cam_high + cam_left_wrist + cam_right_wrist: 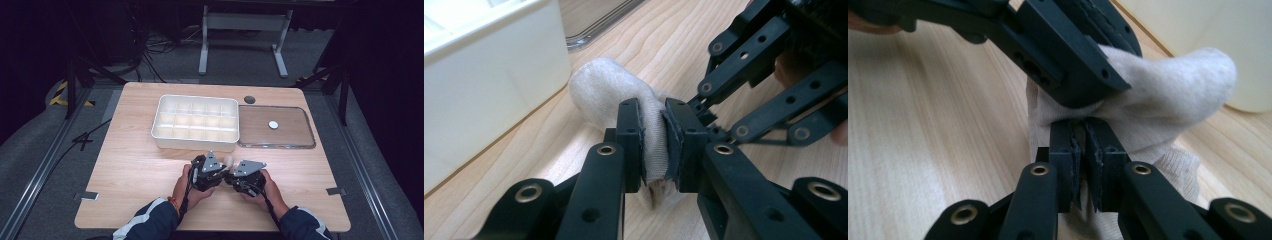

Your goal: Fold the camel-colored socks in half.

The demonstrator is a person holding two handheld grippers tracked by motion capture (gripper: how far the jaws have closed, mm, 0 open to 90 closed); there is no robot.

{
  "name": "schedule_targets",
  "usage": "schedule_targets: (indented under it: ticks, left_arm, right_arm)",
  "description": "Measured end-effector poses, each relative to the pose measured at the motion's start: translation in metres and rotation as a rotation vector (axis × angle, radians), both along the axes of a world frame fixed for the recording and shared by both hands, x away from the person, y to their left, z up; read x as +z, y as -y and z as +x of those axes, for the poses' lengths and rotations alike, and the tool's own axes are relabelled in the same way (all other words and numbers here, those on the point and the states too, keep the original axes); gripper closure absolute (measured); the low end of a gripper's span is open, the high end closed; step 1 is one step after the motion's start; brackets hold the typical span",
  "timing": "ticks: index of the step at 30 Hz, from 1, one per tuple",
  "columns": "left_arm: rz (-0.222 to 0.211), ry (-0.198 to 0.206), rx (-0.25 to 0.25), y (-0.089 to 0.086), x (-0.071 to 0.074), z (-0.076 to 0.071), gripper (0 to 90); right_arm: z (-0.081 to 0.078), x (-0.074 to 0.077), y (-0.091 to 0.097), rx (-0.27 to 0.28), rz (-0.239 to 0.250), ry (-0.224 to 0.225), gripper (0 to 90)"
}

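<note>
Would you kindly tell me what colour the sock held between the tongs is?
The sock is plain off-white, clearest in the left gripper view.

White divided tray (pixel 196 141), clear lid (pixel 276 144)

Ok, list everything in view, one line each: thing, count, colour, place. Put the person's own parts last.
sock: one, off-white, on the table near the front wall of the organiser box, pinched by both grippers
organiser box: one, white, many compartments, middle of the table
lid: one, clear, flat on the table, right of the box
table: one, light wood
frame: one, white metal, on the floor beyond the table
left gripper: one, black, shut on the sock
right gripper: one, black, shut on the sock
sleeves: two, dark blue with white stripes, bottom edge
</note>
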State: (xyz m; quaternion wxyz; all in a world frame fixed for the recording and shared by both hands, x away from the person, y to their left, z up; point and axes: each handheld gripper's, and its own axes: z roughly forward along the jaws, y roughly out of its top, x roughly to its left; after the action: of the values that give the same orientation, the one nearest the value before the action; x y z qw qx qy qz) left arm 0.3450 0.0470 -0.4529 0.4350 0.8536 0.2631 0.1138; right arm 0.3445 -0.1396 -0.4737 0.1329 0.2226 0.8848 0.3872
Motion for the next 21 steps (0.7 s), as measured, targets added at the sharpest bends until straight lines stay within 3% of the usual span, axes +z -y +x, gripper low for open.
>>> schedule_targets:
  ticks: [4,7,8,11,13,15,18,21]
  left_arm:
    - [0.002,0.008,0.004,0.000,0.001,-0.002,78.3]
    - [0.013,0.010,0.011,-0.001,0.002,-0.001,78.6]
    - [0.015,0.014,0.002,-0.003,0.002,0.000,78.7]
    - [0.009,0.006,0.007,-0.005,0.002,0.001,78.8]
    - [0.009,0.005,-0.001,-0.005,0.002,0.002,78.7]
    - [0.006,0.009,-0.005,-0.004,0.002,0.001,78.7]
    - [0.010,0.016,-0.008,-0.003,0.002,0.000,78.6]
    - [-0.001,0.009,-0.014,-0.002,0.001,0.000,78.7]
  right_arm:
    - [0.002,-0.002,-0.003,-0.005,0.012,0.005,81.8]
    - [0.003,0.000,0.001,-0.002,0.027,-0.005,69.0]
    - [0.003,0.003,0.006,0.003,0.039,-0.003,69.0]
    - [0.007,0.012,0.020,-0.047,0.063,0.019,72.0]
    - [0.012,0.013,0.025,-0.090,0.084,0.010,73.4]
    - [0.016,0.010,0.024,-0.116,0.062,0.021,76.0]
    - [0.018,0.003,0.014,-0.107,0.029,0.043,81.6]
    - [0.019,-0.002,0.008,-0.111,0.029,0.046,85.6]
